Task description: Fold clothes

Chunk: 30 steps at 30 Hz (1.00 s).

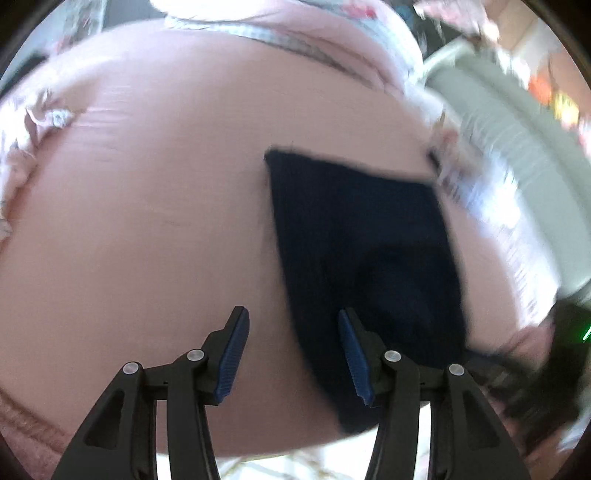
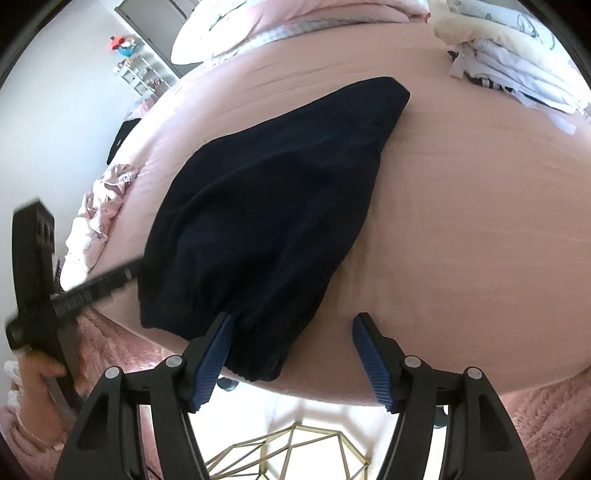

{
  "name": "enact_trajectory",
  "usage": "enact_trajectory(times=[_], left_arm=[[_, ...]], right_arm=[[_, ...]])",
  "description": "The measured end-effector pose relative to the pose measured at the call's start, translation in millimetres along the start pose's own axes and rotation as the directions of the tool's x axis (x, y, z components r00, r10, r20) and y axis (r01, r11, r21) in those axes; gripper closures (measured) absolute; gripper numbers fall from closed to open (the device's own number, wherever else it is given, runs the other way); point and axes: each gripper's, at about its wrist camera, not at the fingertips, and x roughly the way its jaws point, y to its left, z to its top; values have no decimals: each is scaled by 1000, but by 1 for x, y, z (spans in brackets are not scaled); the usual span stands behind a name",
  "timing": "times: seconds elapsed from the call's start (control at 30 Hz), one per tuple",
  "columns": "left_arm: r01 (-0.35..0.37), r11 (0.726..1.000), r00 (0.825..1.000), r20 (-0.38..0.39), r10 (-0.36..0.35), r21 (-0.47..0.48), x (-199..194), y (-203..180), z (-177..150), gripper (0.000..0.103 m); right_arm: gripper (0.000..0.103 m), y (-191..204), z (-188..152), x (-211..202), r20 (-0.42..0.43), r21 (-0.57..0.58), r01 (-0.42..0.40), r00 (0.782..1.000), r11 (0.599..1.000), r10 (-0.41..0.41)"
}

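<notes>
A: Any brand, label or writing legible in either view?

B: None that can be read. A small white tag [image 2: 126, 178] shows on the crumpled pink-and-white garment [image 2: 96, 218], far to the left of the right tongs [image 2: 291, 328]; its print is too small to make out. The left wrist view is blurred throughout.

A: Where does the dark navy garment [image 2: 266, 206] lie?

B: Flat on the pink bed sheet [image 2: 461, 221], folded into a long tapering shape. In the right wrist view it runs from just ahead of the right tongs up and away towards the pillows [image 2: 229, 33]. Its near ribbed hem sits at the edge of the bed, and the left blue pad [image 2: 212, 363] overlaps that hem; the right pad lies over bare sheet beside the garment.

A: State of the right tongs?

B: Spread, with nothing pinched; the hem lies partly in the gap between the pads.

A: And the left tongs [image 1: 293, 354]?

B: Also spread and pinching nothing. In the left wrist view the navy garment [image 1: 362, 251] lies ahead and to the right; its near edge passes between the pads and behind the right one, seemingly without contact, though blur makes this uncertain.

A: Other items?

B: A stack of folded pale clothes [image 2: 517, 77] lies far ahead and to the right of the right tongs. The left tongs, held in a hand [image 2: 40, 373], appear at the left edge of the right wrist view.
</notes>
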Motion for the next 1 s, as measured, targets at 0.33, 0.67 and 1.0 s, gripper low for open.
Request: enact_trajectory(times=[0.33,0.67,1.0], left_arm=[[42,998,996,-74,-45,-37,62,18,65,86],[-25,991,999,28,21,131,58,5,85,95],[-97,992,987,138,85,85,49,21,92,84]], right_arm=[[36,2,82,87,66,29,55,996,998,-56],[36,-39,171,79,119,-24,246,963,969,-242],[29,-78,175,96,176,-40,364,919,931,-352]])
